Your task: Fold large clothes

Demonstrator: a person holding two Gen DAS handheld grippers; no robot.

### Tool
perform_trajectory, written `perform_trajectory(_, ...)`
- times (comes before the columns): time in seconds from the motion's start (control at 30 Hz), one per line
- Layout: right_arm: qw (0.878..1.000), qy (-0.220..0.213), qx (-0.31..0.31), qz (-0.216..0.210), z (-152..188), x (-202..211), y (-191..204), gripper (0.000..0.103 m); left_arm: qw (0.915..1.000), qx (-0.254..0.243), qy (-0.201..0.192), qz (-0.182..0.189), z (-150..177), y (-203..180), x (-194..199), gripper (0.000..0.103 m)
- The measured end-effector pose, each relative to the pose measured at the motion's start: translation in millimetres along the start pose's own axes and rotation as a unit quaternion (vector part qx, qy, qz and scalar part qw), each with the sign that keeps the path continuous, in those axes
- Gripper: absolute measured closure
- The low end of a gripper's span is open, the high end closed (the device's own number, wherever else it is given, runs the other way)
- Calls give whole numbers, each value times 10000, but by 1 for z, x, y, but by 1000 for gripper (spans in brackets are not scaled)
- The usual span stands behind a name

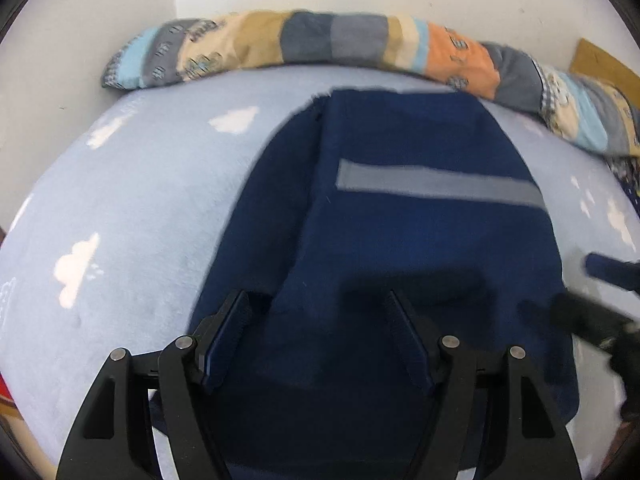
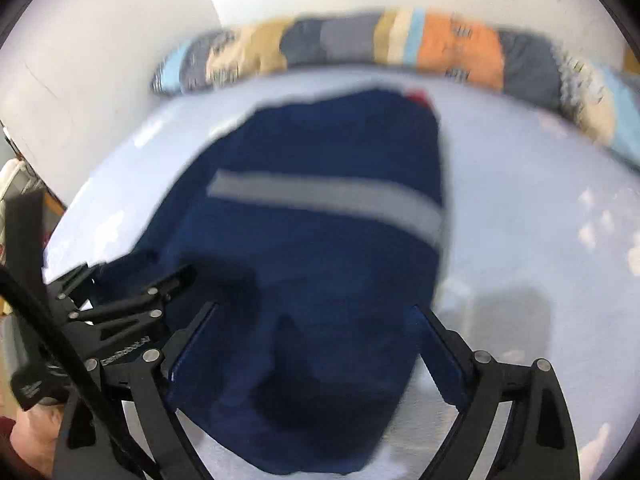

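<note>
Navy garment [image 1: 400, 240] looks folded narrow on the bed [image 1: 120, 200], left gripper [image 1: 320, 308] and right gripper [image 2: 316, 316] both released above its near end, so next is probably grabbing that near hem and folding it far.

Folded navy garment [image 1: 400, 240], grey stripe, flat on bedsheet [image 1: 140, 200]

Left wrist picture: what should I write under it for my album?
Open left tool above a folded navy garment with a grey stripe, lying on a cloud-print sheet beside a patchwork quilt.
</note>
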State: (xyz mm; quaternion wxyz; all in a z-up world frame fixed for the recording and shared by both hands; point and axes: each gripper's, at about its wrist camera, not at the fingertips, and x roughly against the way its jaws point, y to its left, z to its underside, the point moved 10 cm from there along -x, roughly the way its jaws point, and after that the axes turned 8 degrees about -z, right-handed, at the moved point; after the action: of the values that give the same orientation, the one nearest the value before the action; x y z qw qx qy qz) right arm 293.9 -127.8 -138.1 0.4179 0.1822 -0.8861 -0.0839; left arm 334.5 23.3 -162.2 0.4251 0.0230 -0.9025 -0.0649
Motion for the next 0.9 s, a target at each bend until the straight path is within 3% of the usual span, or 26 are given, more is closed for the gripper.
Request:
perform_trajectory(0.07, 9991, -330, 155, 219, -8, 15, -3, 7, 9997, -9, -206, -112, -6, 1, 9, 33)
perform_trajectory(0.17, 9985, -533, 96, 9, -15, 22, -1, 11, 9983, -41, -515, -258, -14, 2, 23, 33)
perform_trajectory(0.23, 9985, -519, 21, -179, -16, 17, 3, 22, 9972, -52, -672, -325, -19, 4, 31, 33)
perform_trajectory(0.4, 9994, -266, 121, -182, -5, -5, 11, 37, 9962, -39, -772, -403, -22, 11, 38, 33)
perform_trajectory(0.9, 9988, 309, 375, -34, 20, -40, 10, 33, 9964, -19, -768, -358, -21, 14, 40, 33)
